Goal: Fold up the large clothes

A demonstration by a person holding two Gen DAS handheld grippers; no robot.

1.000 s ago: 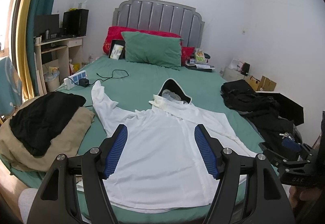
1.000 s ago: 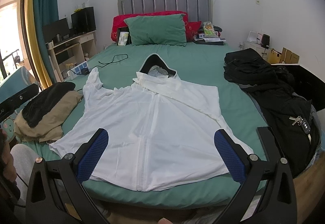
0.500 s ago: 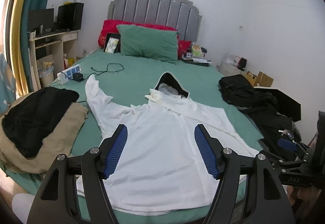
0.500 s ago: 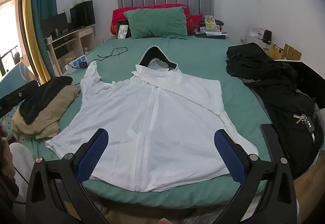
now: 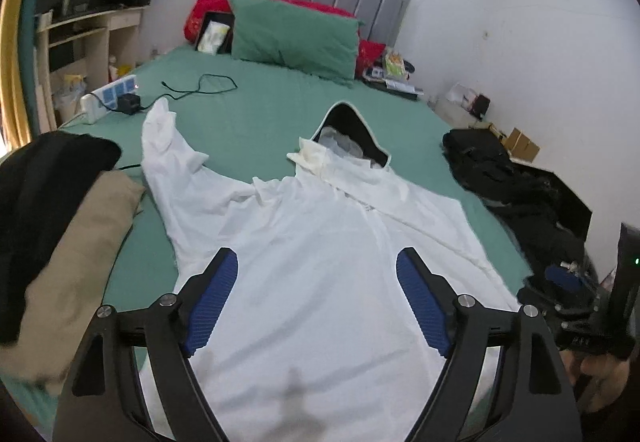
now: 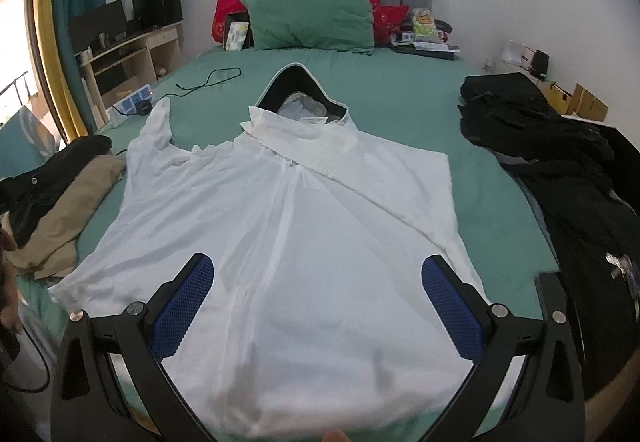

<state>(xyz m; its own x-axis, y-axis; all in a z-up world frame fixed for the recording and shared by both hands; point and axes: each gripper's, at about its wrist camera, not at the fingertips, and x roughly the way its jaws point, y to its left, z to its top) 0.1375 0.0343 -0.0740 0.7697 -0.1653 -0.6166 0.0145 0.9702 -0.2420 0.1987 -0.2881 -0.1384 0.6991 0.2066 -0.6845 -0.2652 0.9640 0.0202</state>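
Note:
A large white hooded jacket lies front up on the green bed, hood toward the pillows; it also shows in the right wrist view. Its left sleeve stretches up and out; the right sleeve is folded across the chest. My left gripper is open and empty, just above the jacket's lower half. My right gripper is open and empty above the jacket's hem. The right gripper also shows at the right edge of the left wrist view.
A pile of black and tan clothes lies at the bed's left edge. Black clothes with keys cover the right side. A power strip and cable, green pillow and desk are farther back.
Both grippers have moved forward and down toward the jacket, which now looms larger. Both stay open. The jacket has not moved.

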